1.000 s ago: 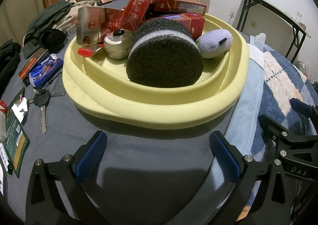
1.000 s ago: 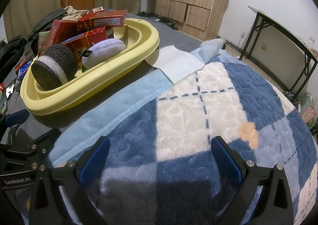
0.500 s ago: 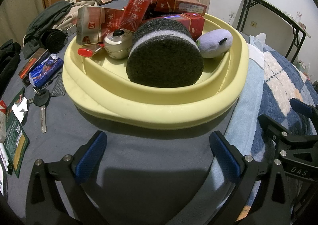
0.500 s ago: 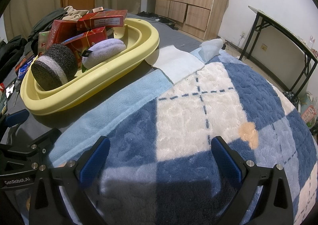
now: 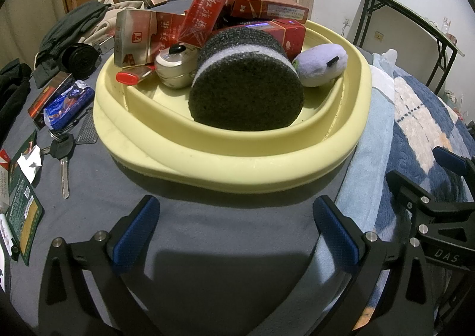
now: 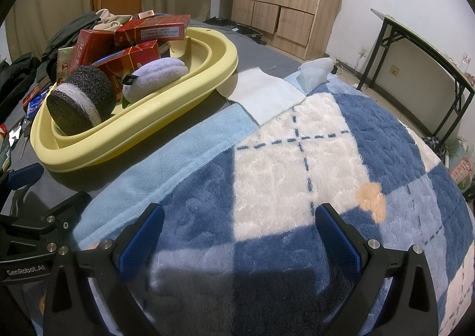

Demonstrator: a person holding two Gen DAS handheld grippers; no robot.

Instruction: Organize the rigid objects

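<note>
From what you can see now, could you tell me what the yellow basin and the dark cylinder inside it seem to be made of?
Yellow basin: likely moulded plastic, smooth with a soft sheen. Dark cylinder: probably coarse foam or sponge, matte and porous, with a white band.

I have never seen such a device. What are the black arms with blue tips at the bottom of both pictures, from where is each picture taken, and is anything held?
They are two hand-held grippers; a person carries one in each hand. Each carries a wide-angle camera looking forward along its two fingers. The left gripper faces a yellow basin on a grey sheet. The basin holds red boxes, a dark foam roll, a purple plush toy, a small metal tin and a red lighter. Keys and packets lie beside it. The right gripper is over a blue and white blanket. Both are open and hold nothing.
</note>
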